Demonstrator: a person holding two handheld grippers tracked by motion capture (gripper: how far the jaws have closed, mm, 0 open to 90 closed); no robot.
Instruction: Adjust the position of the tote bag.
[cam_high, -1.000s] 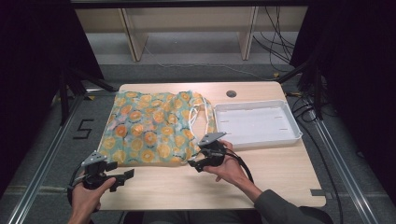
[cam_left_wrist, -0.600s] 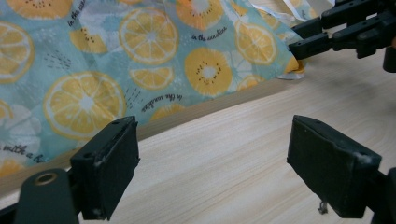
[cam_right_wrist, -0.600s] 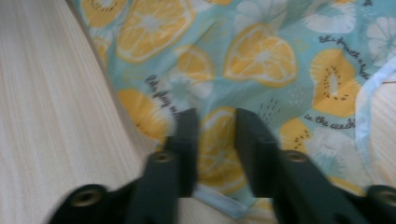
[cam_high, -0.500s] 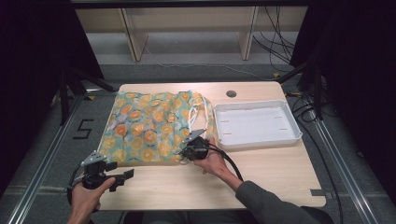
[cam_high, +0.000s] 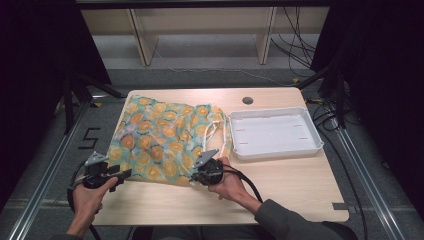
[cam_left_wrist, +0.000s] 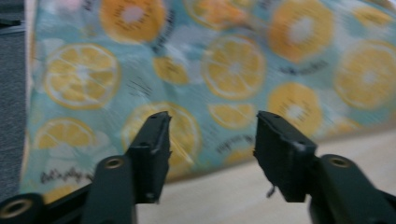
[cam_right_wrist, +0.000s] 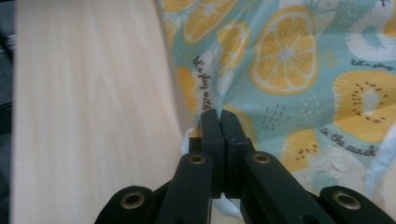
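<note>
A teal fabric bag (cam_high: 165, 137) printed with orange slices lies flat on the left half of the wooden table (cam_high: 300, 185), its white drawstrings (cam_high: 215, 127) at its right side. My right gripper (cam_high: 195, 177) is at the bag's near edge. In the right gripper view its jaws (cam_right_wrist: 219, 114) are pressed together on the hem of the bag (cam_right_wrist: 289, 60). My left gripper (cam_high: 122, 175) sits at the bag's near left corner. Its jaws (cam_left_wrist: 212, 123) have just been closing and still stand apart, with the bag's edge (cam_left_wrist: 233, 65) just beyond them and nothing pinched.
A white shallow tray (cam_high: 310, 150) stands on the right half of the table, close to the bag's drawstring side. Bare wood lies along the near edge. A round grommet hole (cam_high: 247, 100) is at the back. Cables and stand legs surround the table.
The right gripper moved left to the bag's near edge and shut on it. The left gripper moved up to the bag's near left corner, and its jaws narrowed.
</note>
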